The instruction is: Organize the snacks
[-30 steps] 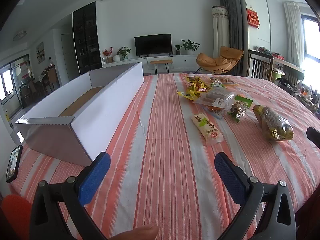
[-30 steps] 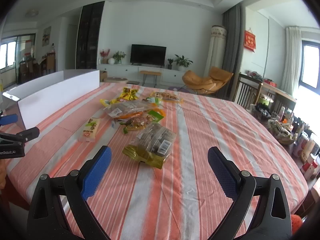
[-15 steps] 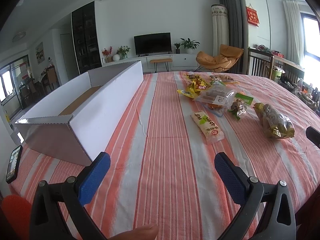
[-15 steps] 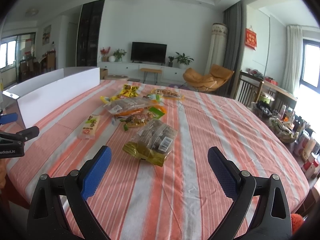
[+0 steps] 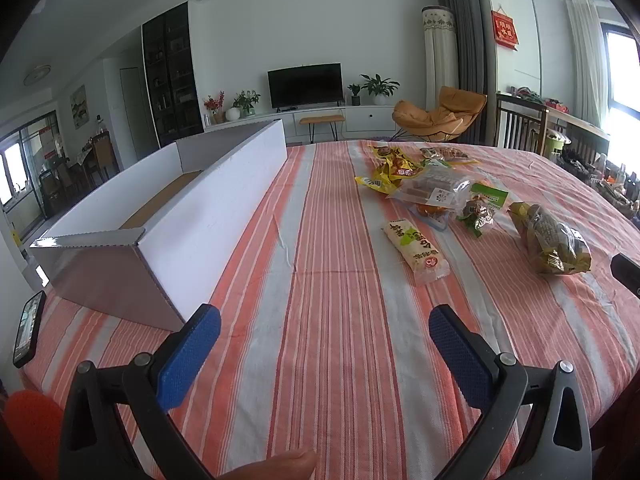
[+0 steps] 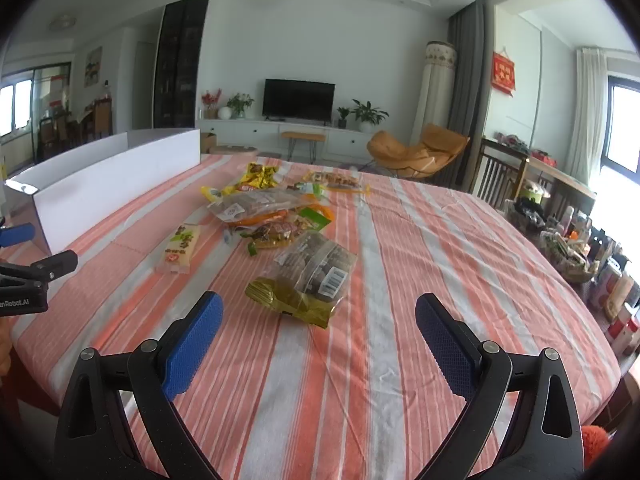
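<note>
I hold my left gripper (image 5: 324, 326) and my right gripper (image 6: 318, 314) low over the striped tablecloth (image 5: 332, 320), both with jaws spread wide and empty. The snack packets (image 6: 276, 220) lie scattered mid-table, right of the long white cardboard box (image 5: 208, 200); the gold-and-clear bag (image 6: 308, 282) lies nearest my right gripper.

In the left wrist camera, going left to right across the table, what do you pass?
Phone at the table's left edge → white cardboard box → long pale snack packet → small green-and-brown packet → clear-and-gold bag → tip of the right gripper at the frame's right edge.
</note>
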`<state>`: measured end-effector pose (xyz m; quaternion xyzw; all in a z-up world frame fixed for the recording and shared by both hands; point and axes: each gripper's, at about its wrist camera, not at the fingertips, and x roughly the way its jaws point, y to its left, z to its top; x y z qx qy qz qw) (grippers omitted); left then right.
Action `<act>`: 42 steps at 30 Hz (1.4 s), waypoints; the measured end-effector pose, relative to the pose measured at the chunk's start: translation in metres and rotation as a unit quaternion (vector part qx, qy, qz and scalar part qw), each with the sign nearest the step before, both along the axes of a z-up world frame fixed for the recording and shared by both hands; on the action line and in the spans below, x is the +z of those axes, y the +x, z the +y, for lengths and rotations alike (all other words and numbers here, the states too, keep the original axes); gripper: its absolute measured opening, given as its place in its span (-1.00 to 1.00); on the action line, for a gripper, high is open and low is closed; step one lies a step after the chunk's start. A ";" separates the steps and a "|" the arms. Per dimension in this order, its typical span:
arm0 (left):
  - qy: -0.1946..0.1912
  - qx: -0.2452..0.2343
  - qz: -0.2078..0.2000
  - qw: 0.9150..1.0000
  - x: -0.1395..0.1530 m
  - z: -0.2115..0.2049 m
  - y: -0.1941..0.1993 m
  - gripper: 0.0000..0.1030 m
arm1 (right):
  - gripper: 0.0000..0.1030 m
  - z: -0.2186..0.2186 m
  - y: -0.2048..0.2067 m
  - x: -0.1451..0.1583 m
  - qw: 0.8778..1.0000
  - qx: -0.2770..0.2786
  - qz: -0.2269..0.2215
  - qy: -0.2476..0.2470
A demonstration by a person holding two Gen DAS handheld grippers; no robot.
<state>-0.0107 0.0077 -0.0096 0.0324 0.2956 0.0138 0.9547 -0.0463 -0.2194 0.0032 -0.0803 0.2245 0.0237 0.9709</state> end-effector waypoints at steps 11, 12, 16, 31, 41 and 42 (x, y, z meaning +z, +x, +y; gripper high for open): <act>0.003 -0.001 0.006 1.000 -0.002 0.000 0.003 1.00 | 0.91 -0.001 0.004 -0.005 1.000 0.001 0.013 0.006; 0.003 -0.001 0.010 1.000 -0.004 0.000 0.004 1.00 | 0.91 -0.002 0.005 -0.007 1.000 0.002 0.020 0.010; 0.004 -0.001 0.025 1.000 -0.009 0.000 0.007 1.00 | 0.91 -0.005 0.012 -0.016 0.998 0.008 0.053 0.025; 0.009 0.002 0.056 0.998 -0.023 0.000 0.016 0.99 | 0.91 -0.005 0.025 -0.026 0.992 0.027 0.114 0.042; 0.011 -0.001 0.090 0.996 -0.032 0.004 0.019 0.99 | 0.91 -0.047 0.134 -0.019 0.980 -0.083 0.176 0.042; 0.004 -0.002 0.099 0.995 -0.033 0.006 0.021 1.00 | 0.91 -0.051 0.136 -0.017 0.979 -0.090 0.175 0.051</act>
